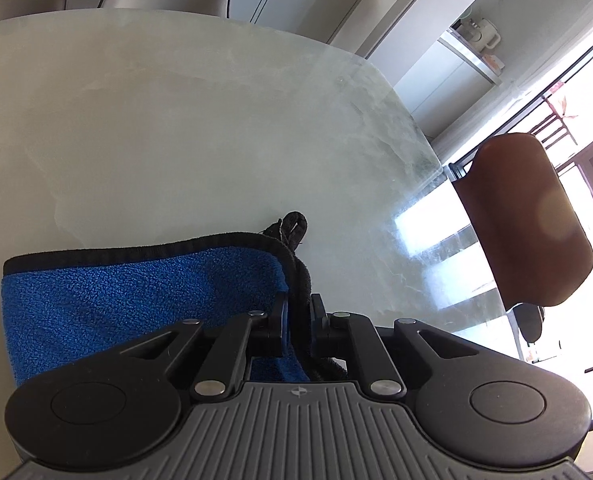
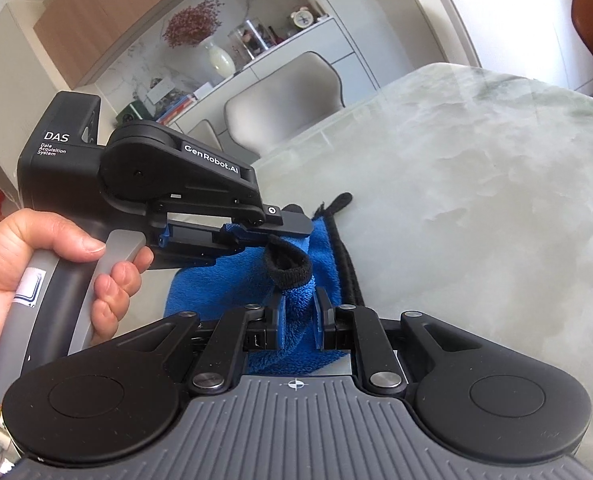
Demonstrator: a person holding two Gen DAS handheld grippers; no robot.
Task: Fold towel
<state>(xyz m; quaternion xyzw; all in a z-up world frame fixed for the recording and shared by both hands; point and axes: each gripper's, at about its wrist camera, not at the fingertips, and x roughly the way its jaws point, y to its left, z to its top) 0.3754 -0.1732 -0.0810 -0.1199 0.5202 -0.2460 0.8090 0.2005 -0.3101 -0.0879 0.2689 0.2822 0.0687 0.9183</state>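
Observation:
A blue towel (image 1: 136, 292) with black trim lies on the pale marble table (image 1: 176, 120). My left gripper (image 1: 299, 312) is shut on the towel's black-trimmed edge, near a corner with a black hanging loop (image 1: 294, 226). In the right wrist view the towel (image 2: 296, 308) rises in a fold between my right gripper's (image 2: 301, 320) fingers, which are shut on it. The left gripper (image 2: 272, 228) shows there too, just beyond and to the left, clamped on the towel with a hand on its handle.
A brown chair (image 1: 532, 220) stands at the table's right edge by a bright window. A grey chair (image 2: 284, 92) stands at the far side, with a sideboard holding a vase (image 2: 216, 60) and a clock behind it.

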